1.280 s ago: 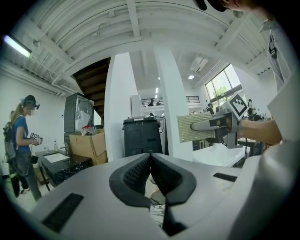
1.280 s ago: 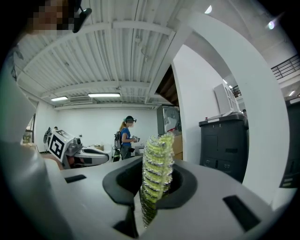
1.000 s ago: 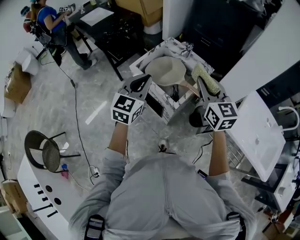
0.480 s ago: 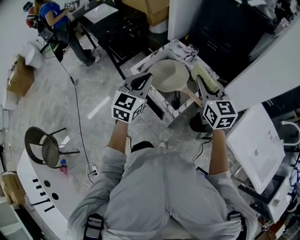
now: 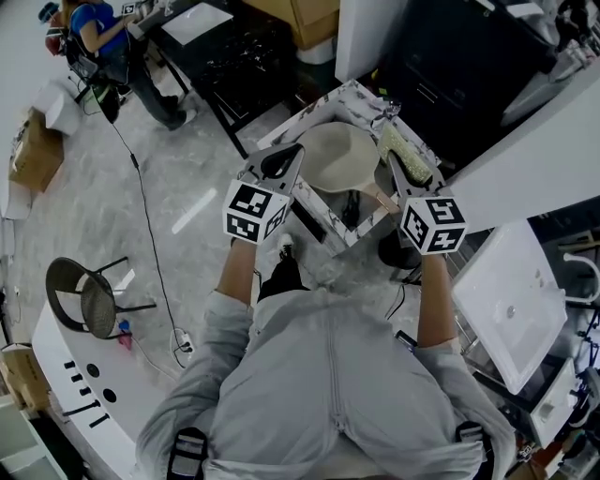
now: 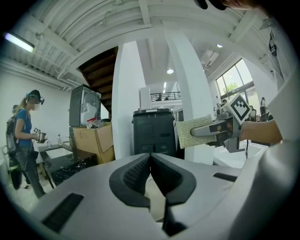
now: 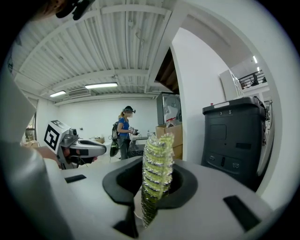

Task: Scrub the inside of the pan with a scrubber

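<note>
- my left gripper (image 5: 286,161) (image 6: 150,159) has its fingers pressed together at the tips, with nothing pinched between them.
- my right gripper (image 5: 401,169) (image 7: 157,165) has its fingers pinching the scrubber (image 5: 405,153) (image 7: 156,171) – a yellow-green pad with a glinting mesh, standing on edge and poking out past the tips.
- the left gripper view catches that same scrubber (image 6: 193,131) broadside, held out flat from the right gripper off to its right.
- the pan (image 5: 335,155) is below and ahead of me on the marble-patterned bench (image 5: 314,208), pale inside facing up, its coppery handle (image 5: 380,195) pointing back toward my right side.
- from the head view the left gripper's tips lie over the pan's left rim and the scrubber sits just beside its right rim; i cannot tell whether either one touches it.
- both gripper views look out level across the room, at the ribbed ceiling and white pillars – not down into the pan.
- a black cabinet (image 6: 154,132) (image 7: 233,136) stands beyond the bench.
- a person in a blue top (image 5: 92,28) (image 7: 123,132) stands well apart at a dark desk.
- a round-seated chair (image 5: 84,300) stands on the floor to my left.
</note>
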`<state>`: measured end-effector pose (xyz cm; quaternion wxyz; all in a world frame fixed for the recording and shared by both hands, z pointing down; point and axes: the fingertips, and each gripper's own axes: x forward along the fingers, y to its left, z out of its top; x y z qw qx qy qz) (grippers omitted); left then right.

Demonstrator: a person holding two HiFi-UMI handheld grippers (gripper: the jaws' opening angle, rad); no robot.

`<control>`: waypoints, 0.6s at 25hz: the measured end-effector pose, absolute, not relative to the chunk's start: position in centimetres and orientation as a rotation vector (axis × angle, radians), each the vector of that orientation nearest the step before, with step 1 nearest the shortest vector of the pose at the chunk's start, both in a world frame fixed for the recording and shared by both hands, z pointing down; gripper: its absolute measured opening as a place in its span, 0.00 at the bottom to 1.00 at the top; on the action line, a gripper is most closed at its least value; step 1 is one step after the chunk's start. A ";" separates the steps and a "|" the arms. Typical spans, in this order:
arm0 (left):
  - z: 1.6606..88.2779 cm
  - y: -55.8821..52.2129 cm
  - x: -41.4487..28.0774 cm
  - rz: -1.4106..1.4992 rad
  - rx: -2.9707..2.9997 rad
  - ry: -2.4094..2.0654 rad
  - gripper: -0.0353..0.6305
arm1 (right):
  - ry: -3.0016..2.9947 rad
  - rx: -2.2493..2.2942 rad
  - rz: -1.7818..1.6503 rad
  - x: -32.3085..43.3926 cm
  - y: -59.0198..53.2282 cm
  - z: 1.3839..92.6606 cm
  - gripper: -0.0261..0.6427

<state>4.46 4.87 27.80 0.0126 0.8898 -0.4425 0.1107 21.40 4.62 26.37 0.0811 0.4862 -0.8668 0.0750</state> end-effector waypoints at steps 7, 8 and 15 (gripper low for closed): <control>28.3 -1.1 2.4 0.337 2.778 -1.352 0.09 | -2.539 1.474 0.251 19.4 -0.7 27.8 0.16; 28.3 -2.1 2.1 0.335 2.780 -1.346 0.09 | -2.531 1.479 0.253 19.1 -1.6 27.9 0.16; 29.0 -8.4 0.3 0.332 2.794 -1.280 0.09 | -2.487 1.513 0.282 16.7 -6.9 28.7 0.16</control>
